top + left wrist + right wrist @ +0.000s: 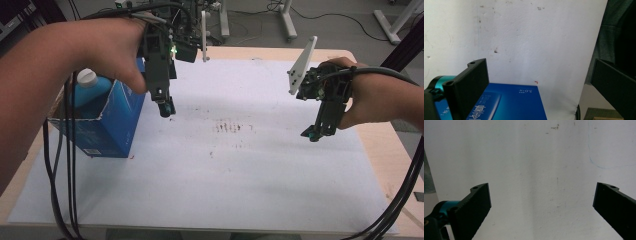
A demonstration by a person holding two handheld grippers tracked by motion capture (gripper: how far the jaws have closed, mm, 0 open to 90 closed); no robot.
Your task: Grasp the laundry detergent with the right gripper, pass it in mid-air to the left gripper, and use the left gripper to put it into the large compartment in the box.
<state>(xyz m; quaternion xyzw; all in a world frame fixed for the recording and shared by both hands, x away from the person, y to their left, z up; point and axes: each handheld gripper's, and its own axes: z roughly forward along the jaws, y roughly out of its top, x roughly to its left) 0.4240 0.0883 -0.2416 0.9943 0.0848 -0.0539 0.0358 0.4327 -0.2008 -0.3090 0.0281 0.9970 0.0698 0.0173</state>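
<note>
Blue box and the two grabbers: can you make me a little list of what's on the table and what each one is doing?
blue box: stands open-topped on the left of the table
bottle: blue with a white cap, upright inside the blue box
left gripper: open, holds nothing, just right of the blue box, above the sheet
right gripper: open, holds nothing, over the right side of the sheet
white sheet: covers the table, with small dark stains near the middle
table: pale wood shows at the edges
</note>
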